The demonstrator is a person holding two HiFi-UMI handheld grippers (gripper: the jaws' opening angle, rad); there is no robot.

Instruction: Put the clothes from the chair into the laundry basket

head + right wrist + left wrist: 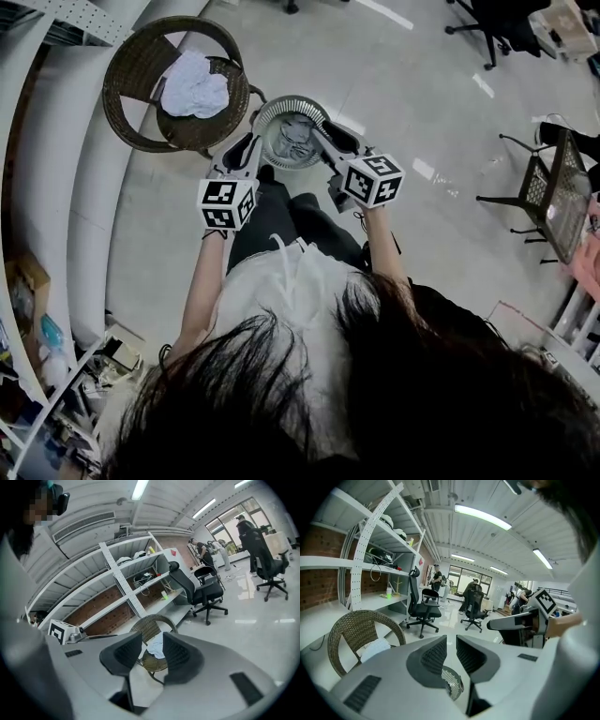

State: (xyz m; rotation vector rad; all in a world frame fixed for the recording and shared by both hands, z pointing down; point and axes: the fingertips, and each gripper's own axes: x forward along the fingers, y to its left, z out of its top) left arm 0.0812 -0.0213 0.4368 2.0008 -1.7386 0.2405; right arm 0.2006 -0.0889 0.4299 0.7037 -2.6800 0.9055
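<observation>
With left tongs (451,641) and right tongs (151,644) both empty, jaws slightly apart, pinch a raised fold of the probably light, limp white crumpled cloth (194,84) ahead of them.

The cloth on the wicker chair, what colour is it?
White; the cloth on the chair shows best in the head view.

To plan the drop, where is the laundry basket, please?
In the head view the laundry basket stands on the floor at upper centre, just right of the wicker chair.

Left gripper (451,644), jaws slightly apart, empty; laundry basket (451,682) below; wicker chair (347,626) with white clothes (375,648) left.
</observation>
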